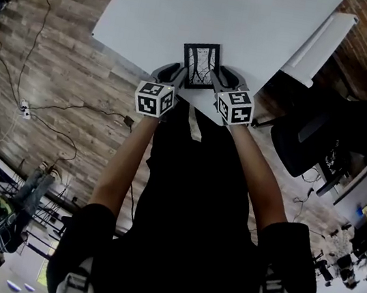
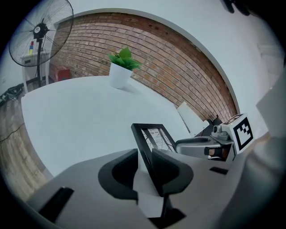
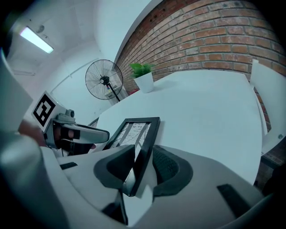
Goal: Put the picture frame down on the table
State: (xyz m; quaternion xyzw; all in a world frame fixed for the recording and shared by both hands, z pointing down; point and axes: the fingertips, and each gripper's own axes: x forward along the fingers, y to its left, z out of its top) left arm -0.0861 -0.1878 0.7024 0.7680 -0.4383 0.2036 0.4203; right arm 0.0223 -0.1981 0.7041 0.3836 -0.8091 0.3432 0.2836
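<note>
- On the table (image 1: 258, 23), close to its near edge, is the frame (image 1: 201, 66) in the head view. Its picture side shows to the camera.
- The left gripper (image 1: 176, 72) and the right gripper (image 1: 220, 77) both reach over that near edge, with the frame between them.
- Most of the table past there is bare, so there is lots of room. A dark chair (image 1: 309, 138) stands off the table's right edge.
- Left gripper view: one side edge of the frame (image 2: 152, 134) is in between the jaws of the left gripper (image 2: 144, 155). One pad is against it. A thin strip of white table shows by the other pad, so the hold looks let go, not squeezed.
- A plant (image 2: 121, 67) stands at the table's far side, well apart.
- Right gripper view: the jaws of the right gripper (image 3: 144, 157) stand wide. The other side edge of the frame (image 3: 134, 132) is between them, not pinched.
- The frame leans back, not flat. I cannot see if its bottom rests on the table.
- My guess: the job is nearly done. What is left is to check the frame sits well, then pull both grippers back off the near edge.
- That edge is close, so a bump toward the person could knock the frame off.
</note>
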